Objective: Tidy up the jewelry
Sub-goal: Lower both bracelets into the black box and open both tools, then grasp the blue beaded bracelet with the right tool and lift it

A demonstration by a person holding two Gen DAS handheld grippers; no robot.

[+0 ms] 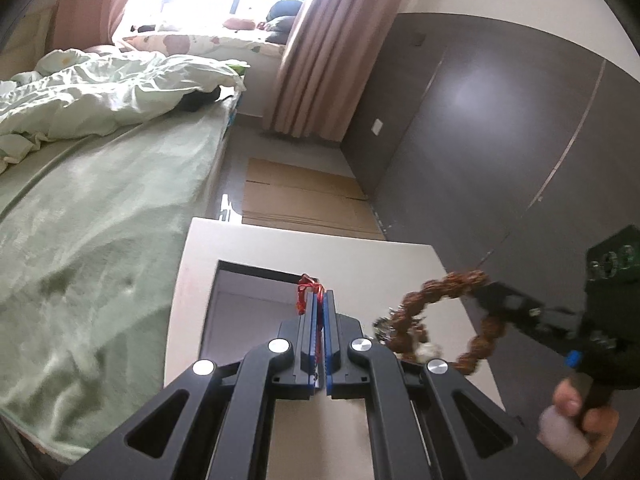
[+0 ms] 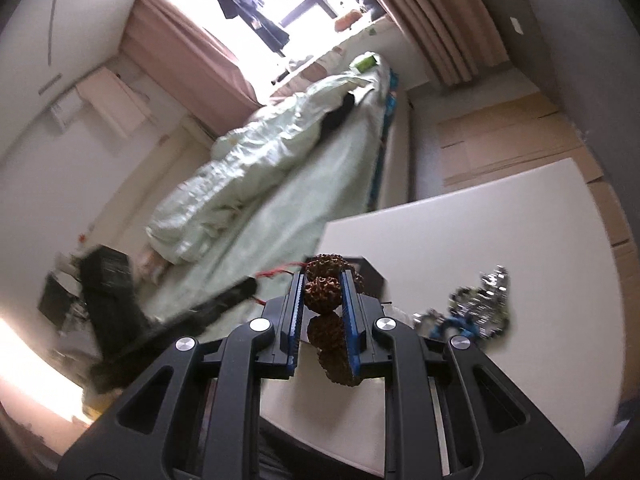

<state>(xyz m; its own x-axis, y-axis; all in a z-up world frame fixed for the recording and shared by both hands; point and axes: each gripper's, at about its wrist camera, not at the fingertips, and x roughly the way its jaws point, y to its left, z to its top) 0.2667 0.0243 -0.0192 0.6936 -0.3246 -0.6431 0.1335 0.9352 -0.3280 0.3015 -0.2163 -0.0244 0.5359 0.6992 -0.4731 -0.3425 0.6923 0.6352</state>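
Observation:
My left gripper (image 1: 320,300) is shut on a red string bracelet (image 1: 308,292) and holds it above an open white box (image 1: 240,304) on the white table (image 1: 400,264). My right gripper (image 2: 322,284) is shut on a brown bead bracelet (image 2: 322,290); in the left wrist view this bracelet (image 1: 440,312) hangs as a loop from the right gripper (image 1: 480,294) over the table's right part. A heap of silver and blue jewelry (image 2: 476,308) lies on the table (image 2: 480,220) to the right of my right gripper, and shows blurred in the left wrist view (image 1: 384,324).
A bed with green bedding (image 1: 100,200) stands left of the table. Flat cardboard (image 1: 304,196) lies on the floor beyond it. A dark wardrobe (image 1: 500,120) stands at the right. Curtains (image 1: 320,40) hang at the window.

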